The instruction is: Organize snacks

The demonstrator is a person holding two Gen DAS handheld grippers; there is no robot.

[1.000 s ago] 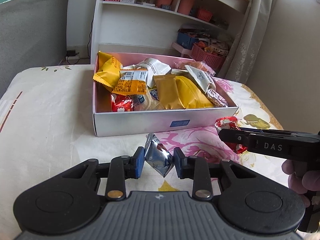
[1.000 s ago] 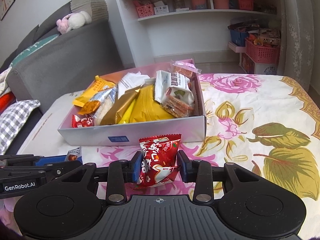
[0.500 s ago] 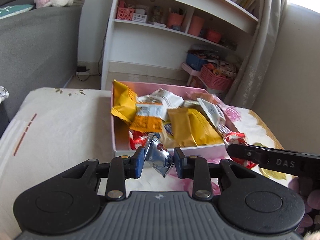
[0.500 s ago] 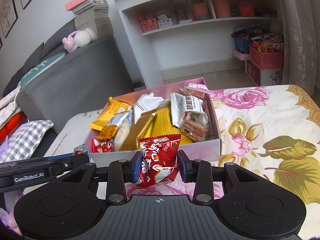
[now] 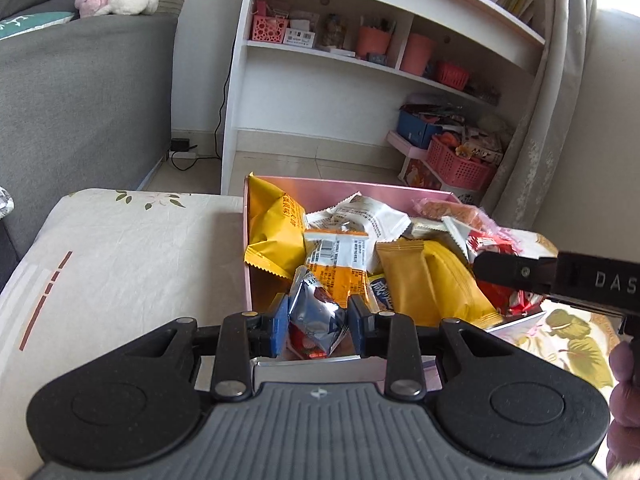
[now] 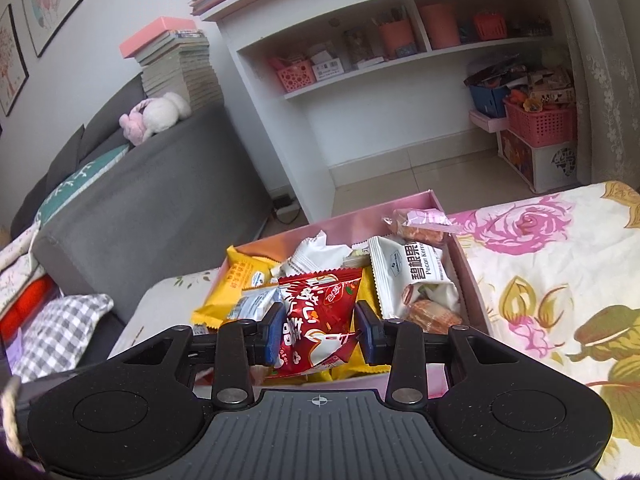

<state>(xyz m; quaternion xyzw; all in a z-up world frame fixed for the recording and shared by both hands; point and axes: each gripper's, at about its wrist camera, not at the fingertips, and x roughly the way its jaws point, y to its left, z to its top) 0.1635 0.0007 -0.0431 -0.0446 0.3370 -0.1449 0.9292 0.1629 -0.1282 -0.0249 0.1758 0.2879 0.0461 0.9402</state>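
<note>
My left gripper (image 5: pixel 318 326) is shut on a small silver snack packet (image 5: pixel 316 316) and hangs over the near left corner of the pink box (image 5: pixel 247 256). The box is heaped with snacks: yellow bags (image 5: pixel 274 232), an orange-labelled packet (image 5: pixel 336 264) and white packets (image 5: pixel 368 216). My right gripper (image 6: pixel 320 330) is shut on a red snack packet (image 6: pixel 318 320) and hangs over the box's near wall (image 6: pixel 408 384). In the left wrist view the right gripper's black finger (image 5: pixel 520 270) reaches in from the right edge, with the red packet (image 5: pixel 496 270) in its grip.
The box stands on a table under a floral cloth (image 6: pixel 560 280). A grey sofa (image 5: pixel 80 100) is at the left and a white shelf unit (image 5: pixel 360 92) stands behind. Pink baskets (image 6: pixel 540 128) sit on the floor by the curtain. A purple-gloved hand (image 5: pixel 624 384) holds the right gripper.
Both grippers have moved forward and a little up, from above the cloth in front of the box to above the box itself. Each still holds its packet.
</note>
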